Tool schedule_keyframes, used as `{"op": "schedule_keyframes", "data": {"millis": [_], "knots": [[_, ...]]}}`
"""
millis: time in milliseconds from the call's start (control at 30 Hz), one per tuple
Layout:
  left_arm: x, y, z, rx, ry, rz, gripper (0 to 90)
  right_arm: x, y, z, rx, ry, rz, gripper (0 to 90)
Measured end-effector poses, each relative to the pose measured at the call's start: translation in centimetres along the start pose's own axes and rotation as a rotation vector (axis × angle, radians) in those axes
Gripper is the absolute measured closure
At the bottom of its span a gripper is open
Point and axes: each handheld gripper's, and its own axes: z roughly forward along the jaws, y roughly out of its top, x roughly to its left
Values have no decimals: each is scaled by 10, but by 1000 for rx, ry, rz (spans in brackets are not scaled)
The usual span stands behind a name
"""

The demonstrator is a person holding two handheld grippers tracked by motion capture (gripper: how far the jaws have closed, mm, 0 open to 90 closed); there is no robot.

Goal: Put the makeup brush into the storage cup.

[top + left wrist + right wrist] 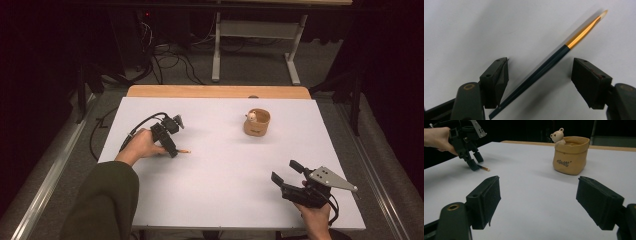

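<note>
A thin paintbrush [544, 67], dark-handled with a gold ferrule and pale tip, lies on the white worktop [225, 175] toward its left side, between the spread jaws of the left hand-held gripper [539, 75]; the pads appear clear of it, though the handle's end runs close by one. The right hand-held gripper [286, 171] hangs spread and empty near the front right corner. A tan pot [571, 155] with a small bear [557, 135] stands farther back. Beyond lie grey floor, cables [175, 60] and a dark room.

— That paintbrush [541, 67]: glossy dark handle, shiny gold metal ferrule?
— Yes. The tabletop [220, 190] looks matt white and smooth, and the pouch [571, 155] at two o'clock is soft tan leather-like stuff.
</note>
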Motion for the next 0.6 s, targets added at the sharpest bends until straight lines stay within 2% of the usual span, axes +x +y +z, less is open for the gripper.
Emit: {"op": "schedule_keyframes", "data": {"millis": [167,600], "knots": [[0,0,-1,2,-1,18,349,0,0,0,-1,2,3,214],[-1,0,-1,-7,-12,21,423,-2,0,0,-8,13,16,217]]}}
